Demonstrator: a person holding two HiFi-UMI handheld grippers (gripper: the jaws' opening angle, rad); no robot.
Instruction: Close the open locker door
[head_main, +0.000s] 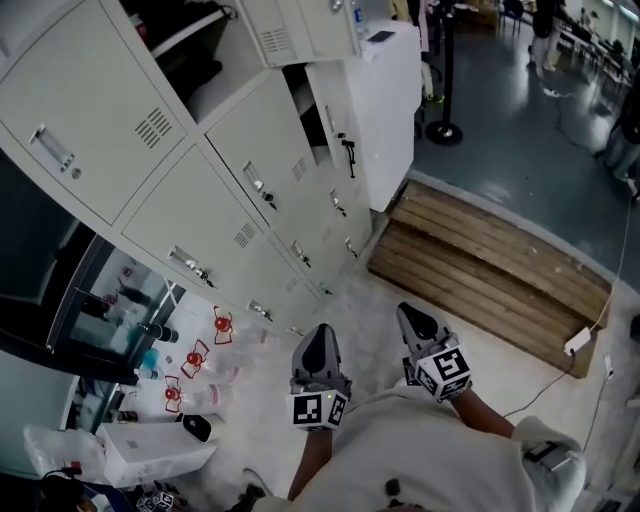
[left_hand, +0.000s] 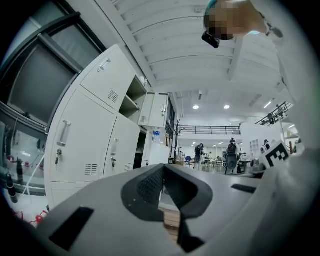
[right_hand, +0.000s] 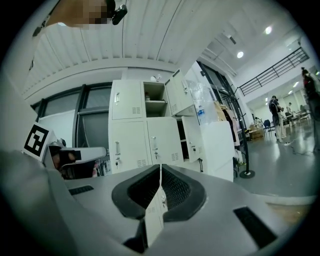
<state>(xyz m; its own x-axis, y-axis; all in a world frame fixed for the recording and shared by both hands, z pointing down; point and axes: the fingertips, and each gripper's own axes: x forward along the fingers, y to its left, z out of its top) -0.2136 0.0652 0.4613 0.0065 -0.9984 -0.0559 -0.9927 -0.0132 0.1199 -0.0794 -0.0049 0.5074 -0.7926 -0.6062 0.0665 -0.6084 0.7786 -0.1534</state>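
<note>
A bank of white lockers (head_main: 230, 150) fills the upper left of the head view. Two doors stand open at its far end: a top-row door (head_main: 305, 25) and a door below it (head_main: 345, 135) with a dark handle. The same doors show in the right gripper view, the upper door (right_hand: 180, 95) and the lower door (right_hand: 192, 145). My left gripper (head_main: 320, 338) and right gripper (head_main: 412, 315) are close to my body, well short of the lockers. Both are shut with nothing between the jaws, and both point at the lockers (left_hand: 95, 145).
A wooden pallet (head_main: 490, 270) lies on the floor right of the lockers. A black post on a round base (head_main: 443, 130) stands beyond the open doors. A white box (head_main: 150, 450) and red-capped bottles (head_main: 190, 360) sit at lower left. A cable with a plug block (head_main: 578, 342) runs at right.
</note>
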